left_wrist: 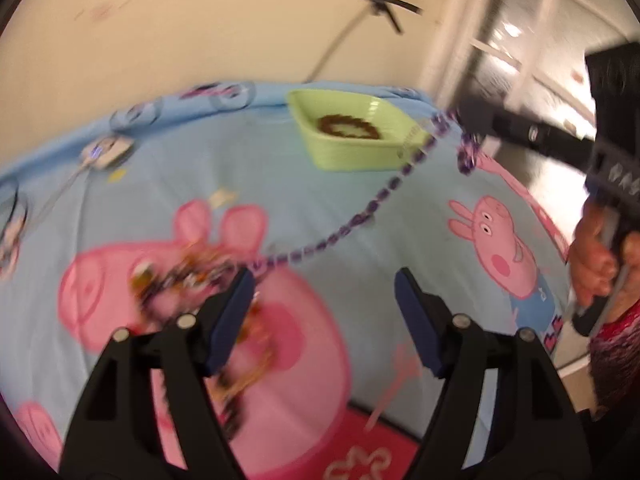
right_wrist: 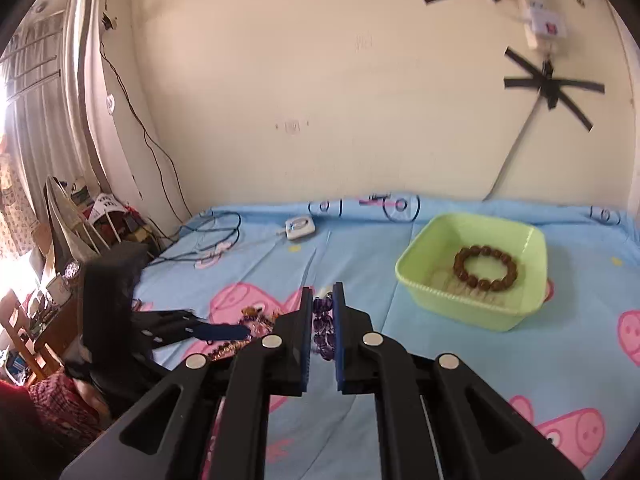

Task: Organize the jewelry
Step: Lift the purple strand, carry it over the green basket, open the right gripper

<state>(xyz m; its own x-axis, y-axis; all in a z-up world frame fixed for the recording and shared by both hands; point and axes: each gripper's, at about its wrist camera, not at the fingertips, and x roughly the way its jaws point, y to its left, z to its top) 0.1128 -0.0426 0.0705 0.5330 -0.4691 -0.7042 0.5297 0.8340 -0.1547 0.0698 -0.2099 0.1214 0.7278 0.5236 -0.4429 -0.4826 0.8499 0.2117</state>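
A purple bead necklace (left_wrist: 372, 206) stretches taut from a jewelry pile (left_wrist: 188, 276) on the bed up to my right gripper (left_wrist: 466, 136), which is shut on it. In the right wrist view the purple beads (right_wrist: 323, 328) sit between the right gripper's (right_wrist: 323, 292) closed pads. My left gripper (left_wrist: 325, 280) is open, low over the bed, its left pad beside the pile. It also shows in the right wrist view (right_wrist: 224, 332). A green tray (right_wrist: 520, 240) holds a brown bead bracelet (right_wrist: 485, 267); the tray shows in the left wrist view (left_wrist: 352, 156) too.
A blue Peppa Pig sheet (right_wrist: 440, 360) covers the bed against a cream wall. A small white device (right_wrist: 299, 227) with cables lies near the wall. Cluttered furniture (right_wrist: 60, 260) stands left of the bed.
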